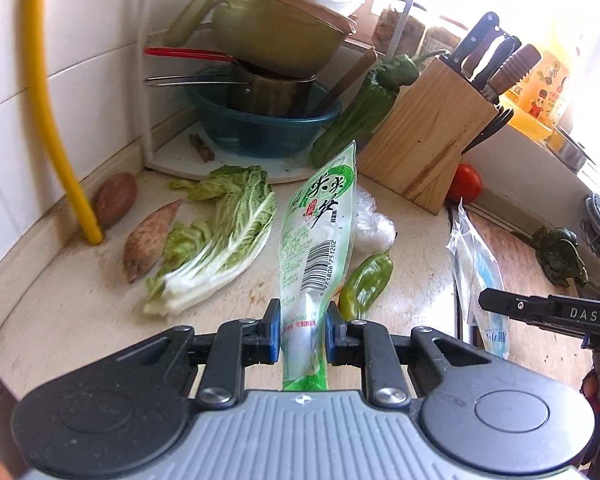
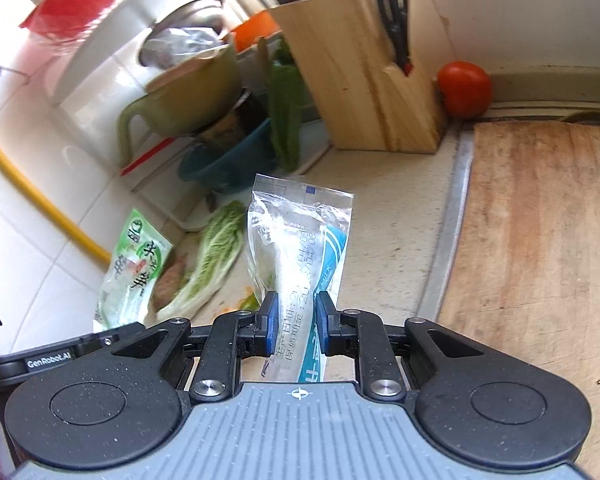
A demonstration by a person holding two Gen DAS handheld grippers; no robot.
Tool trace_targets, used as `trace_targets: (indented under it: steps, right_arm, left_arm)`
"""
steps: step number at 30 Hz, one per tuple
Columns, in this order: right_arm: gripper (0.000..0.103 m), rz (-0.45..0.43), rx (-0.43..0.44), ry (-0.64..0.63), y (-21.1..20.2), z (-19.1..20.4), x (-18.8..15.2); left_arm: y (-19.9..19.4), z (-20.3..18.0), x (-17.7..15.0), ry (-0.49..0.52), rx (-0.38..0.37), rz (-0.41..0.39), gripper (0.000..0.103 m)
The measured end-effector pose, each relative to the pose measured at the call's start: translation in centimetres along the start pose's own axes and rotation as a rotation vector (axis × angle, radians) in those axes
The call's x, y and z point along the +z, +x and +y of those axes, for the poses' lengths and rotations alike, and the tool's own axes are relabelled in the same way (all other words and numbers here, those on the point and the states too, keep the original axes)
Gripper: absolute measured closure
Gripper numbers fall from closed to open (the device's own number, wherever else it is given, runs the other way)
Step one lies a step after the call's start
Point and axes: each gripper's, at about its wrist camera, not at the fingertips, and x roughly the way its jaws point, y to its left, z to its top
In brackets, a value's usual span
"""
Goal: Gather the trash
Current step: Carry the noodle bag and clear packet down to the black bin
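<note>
My left gripper (image 1: 303,318) is shut on a green and white snack wrapper (image 1: 318,236), which stands up above the counter in the left wrist view. The same wrapper (image 2: 134,272) appears at lower left in the right wrist view. A clear and blue plastic bag (image 2: 296,248) is pinched in my shut right gripper (image 2: 297,314), lifted over the counter beside the cutting board. That bag (image 1: 478,268) and part of the right gripper's body show at the right of the left wrist view.
On the counter lie a cabbage (image 1: 216,236), two sweet potatoes (image 1: 150,240), green peppers (image 1: 366,280) and crumpled clear plastic (image 1: 374,224). Behind stand a knife block (image 1: 424,140), a tomato (image 2: 464,88) and stacked bowls (image 1: 268,120). A wooden cutting board (image 2: 540,248) lies right.
</note>
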Motion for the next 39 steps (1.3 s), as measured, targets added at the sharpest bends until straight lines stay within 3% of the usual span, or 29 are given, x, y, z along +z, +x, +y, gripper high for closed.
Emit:
trace_targets:
  steps: [23,39]
  right_arm:
    - [0.078,0.140,0.282,-0.202,0.7,6.2,-1.4]
    - [0.078,0.341,0.500,-0.379,3.7,13.9,-5.3]
  left_arm:
    - [-9.3,1.5,-7.2,-0.198,0.266,-0.102,0.084]
    - [-15.0,4.1,-13.8,-0.403,0.484,-0.130,0.084]
